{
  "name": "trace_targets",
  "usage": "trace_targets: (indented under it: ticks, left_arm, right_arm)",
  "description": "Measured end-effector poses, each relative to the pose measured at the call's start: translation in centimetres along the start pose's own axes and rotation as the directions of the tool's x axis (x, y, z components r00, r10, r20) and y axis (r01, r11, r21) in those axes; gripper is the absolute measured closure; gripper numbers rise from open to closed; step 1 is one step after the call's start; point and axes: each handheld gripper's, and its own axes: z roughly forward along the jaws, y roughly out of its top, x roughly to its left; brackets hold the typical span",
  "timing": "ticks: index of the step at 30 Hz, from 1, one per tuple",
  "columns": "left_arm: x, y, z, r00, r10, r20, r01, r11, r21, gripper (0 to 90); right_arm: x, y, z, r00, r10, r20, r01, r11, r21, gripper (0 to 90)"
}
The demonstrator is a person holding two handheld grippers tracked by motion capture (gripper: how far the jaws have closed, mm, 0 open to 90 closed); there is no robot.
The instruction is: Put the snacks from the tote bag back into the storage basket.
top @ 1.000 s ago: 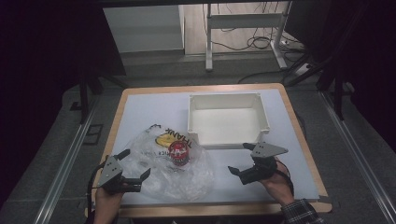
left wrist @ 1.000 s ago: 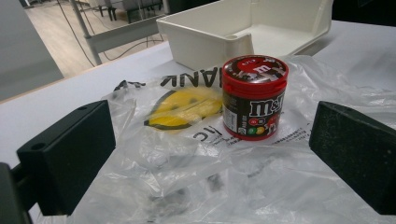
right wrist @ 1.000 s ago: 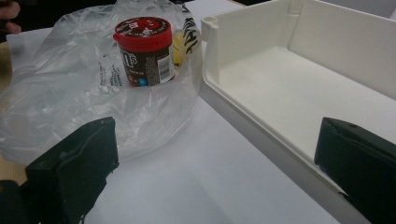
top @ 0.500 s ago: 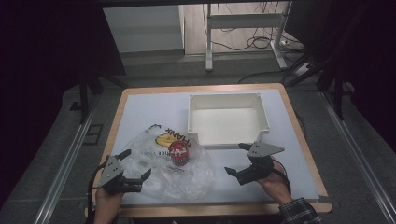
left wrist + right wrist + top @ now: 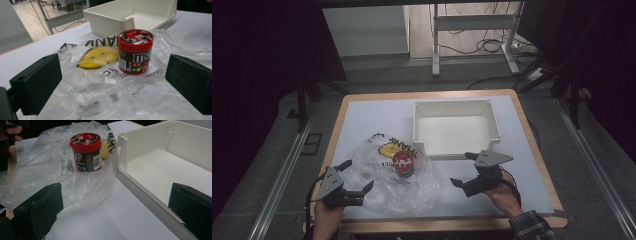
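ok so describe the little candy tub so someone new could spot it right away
Start at the white rectangular plastic bin on the table. Beside it lies a crumpled clear plastic bag with a yellow smiley. Standing upright on that bag is the small round dark tub with a red lid, the only red thing there.

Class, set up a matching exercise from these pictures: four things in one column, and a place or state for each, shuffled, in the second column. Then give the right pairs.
Column one:
1. candy jar
2. white bin
3. plastic bag
4. right gripper

Column two:
A. empty, at the far side of the table
B. open, holding nothing, just in front of the bin
C. upright, red lid on, standing on the bag
D. clear and crumpled, spread flat, with a yellow smiley print

Pairs: 1-C, 2-A, 3-D, 4-B
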Motion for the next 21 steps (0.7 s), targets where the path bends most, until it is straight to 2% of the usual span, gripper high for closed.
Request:
trace_targets:
  ticks: [14, 21]
  left_arm:
    - [0.0, 0.0, 0.0, 1.0, -0.001, -0.001, 0.001, 1.0, -0.005, 0.5]
    - [0.0, 0.0, 0.0, 1.0, 0.0, -0.001, 0.0, 1.0, -0.005, 0.5]
  right_arm:
    - [-0.1, 0.4, 0.8, 0.9999, -0.008, -0.009, 0.008, 1.0, -0.003, 0.0]
    - [0.0, 0.7, 1.3, 0.9996, 0.0, -0.029, 0.0, 1.0, -0.003, 0.0]
